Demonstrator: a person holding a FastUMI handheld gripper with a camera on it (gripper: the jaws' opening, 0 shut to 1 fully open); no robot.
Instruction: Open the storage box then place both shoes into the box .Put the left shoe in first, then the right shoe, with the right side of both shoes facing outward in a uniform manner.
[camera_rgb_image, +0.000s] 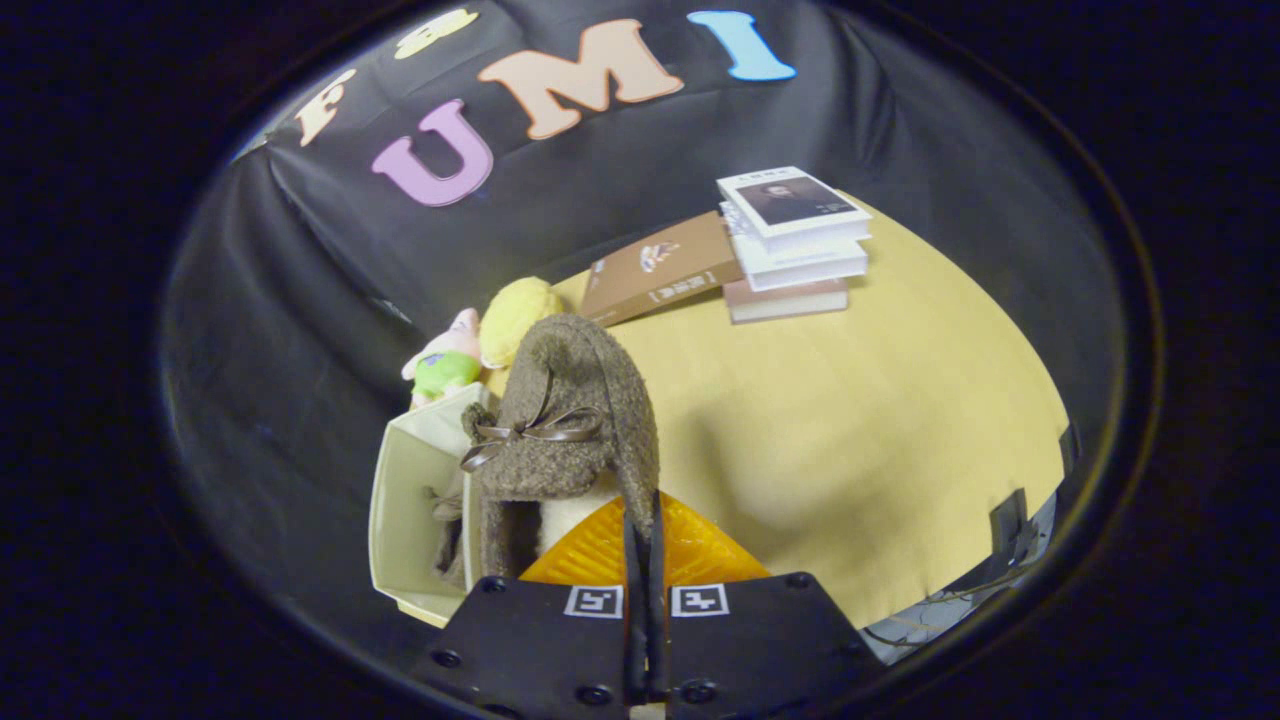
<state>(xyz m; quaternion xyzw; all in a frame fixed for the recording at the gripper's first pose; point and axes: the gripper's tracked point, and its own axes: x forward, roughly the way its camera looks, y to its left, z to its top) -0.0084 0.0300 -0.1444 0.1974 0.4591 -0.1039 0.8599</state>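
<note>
- The claw (645, 545) has its fingers pressed nearly together, clamped on the thin wall of a brown fuzzy shoe (560, 420) with a ribbon bow; the shoe hangs just ahead of the fingers, lifted off the counter (850, 420).
- The pinch takes only an edge of soft fabric, so I judge the shoe could slip or swing if the claw tilts or moves fast.
- Just left of the held shoe sits the open storage box (410, 500), and something like a second bow shows inside, likely the other shoe; I cannot tell which foot either one is.
- The held shoe hangs partly over the box's right wall. Lowering from here could catch the sole on that rim or push the box left.
- A turn during release would leave the shoes facing different ways, against the task.
- Beyond the box lie plush toys (480, 345); farther off, books (760, 250) are well clear.
</note>
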